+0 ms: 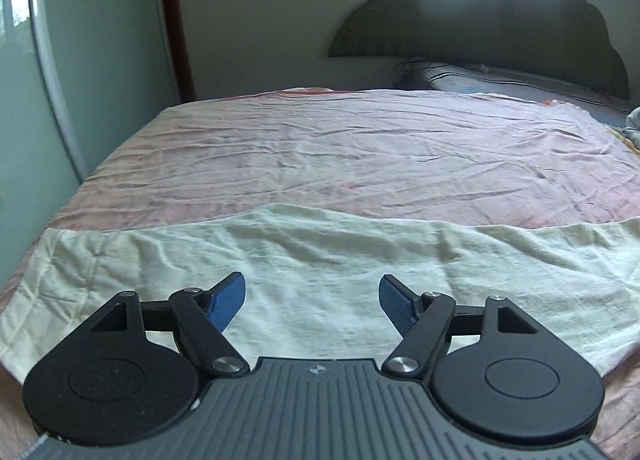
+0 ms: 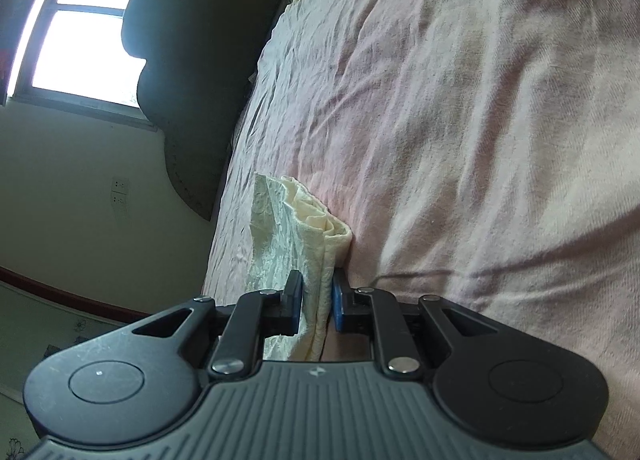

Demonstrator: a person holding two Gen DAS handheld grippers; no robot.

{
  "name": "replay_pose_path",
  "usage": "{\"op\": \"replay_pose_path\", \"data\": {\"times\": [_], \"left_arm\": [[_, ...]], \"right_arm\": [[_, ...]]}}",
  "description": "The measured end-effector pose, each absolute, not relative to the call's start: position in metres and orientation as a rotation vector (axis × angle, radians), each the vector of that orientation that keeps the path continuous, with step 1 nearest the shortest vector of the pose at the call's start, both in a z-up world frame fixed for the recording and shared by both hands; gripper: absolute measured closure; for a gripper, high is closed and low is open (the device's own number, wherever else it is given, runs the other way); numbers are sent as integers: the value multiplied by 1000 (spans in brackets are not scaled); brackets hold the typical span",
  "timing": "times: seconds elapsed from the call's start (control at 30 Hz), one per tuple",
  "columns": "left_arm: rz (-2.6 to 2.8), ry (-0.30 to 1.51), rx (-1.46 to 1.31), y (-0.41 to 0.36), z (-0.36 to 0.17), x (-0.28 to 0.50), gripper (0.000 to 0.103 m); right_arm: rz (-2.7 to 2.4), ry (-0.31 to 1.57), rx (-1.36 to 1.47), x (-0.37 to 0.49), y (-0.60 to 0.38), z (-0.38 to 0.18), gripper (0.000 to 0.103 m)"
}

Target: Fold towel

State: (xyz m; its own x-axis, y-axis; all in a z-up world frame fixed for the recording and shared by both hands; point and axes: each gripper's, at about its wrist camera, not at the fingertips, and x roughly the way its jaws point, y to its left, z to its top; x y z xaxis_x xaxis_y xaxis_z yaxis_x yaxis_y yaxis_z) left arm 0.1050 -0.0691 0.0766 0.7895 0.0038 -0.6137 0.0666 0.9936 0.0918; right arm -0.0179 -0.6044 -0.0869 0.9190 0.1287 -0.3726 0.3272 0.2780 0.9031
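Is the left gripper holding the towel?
No, the left gripper is open, its blue fingers spread apart above the towel with nothing between them.

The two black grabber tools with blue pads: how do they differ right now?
The left gripper stands wide open with nothing between its blue pads; the right gripper is clamped on a bunched fold of the pale yellow towel. The left hovers over flat towel; the right is rolled sideways against the pink bedsheet. Both share the same design.
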Motion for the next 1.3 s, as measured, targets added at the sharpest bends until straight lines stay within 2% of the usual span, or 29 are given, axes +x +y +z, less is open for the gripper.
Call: {"op": "replay_pose_path", "data": {"times": [0.03,0.2,0.27,0.5,0.53,0.57,0.6,0.7,0.8,0.93,1.07,1.3], "left_arm": [[-46,663,111,-73,75,106,22],[-118,696,99,-97,72,118,21],[-167,695,88,-110,75,121,21],[-360,643,104,-166,90,119,20],[-385,640,105,-173,91,118,18],[-411,640,105,-182,91,117,17],[-438,645,99,-189,91,118,17],[-558,719,22,-212,88,133,17],[-655,873,-125,-238,83,159,17],[-798,1014,-245,-282,65,186,16],[-855,1145,-295,-316,42,199,16],[-913,1112,-253,-325,41,194,15]], "right_arm": [[-137,418,1288,-16,-603,-85,87],[-114,408,1293,-10,-602,-79,68],[-118,396,1296,-6,-601,-76,66],[-154,381,1328,8,-602,-73,66],[-165,381,1316,10,-602,-71,68],[-182,396,1275,13,-600,-67,82],[-195,411,1209,17,-597,-61,88],[-241,446,884,27,-571,-31,88],[-287,449,371,34,-515,0,88],[-228,422,-121,38,-443,7,88],[-164,405,-380,40,-404,-4,89],[-121,407,-522,35,-381,-16,88]]}}
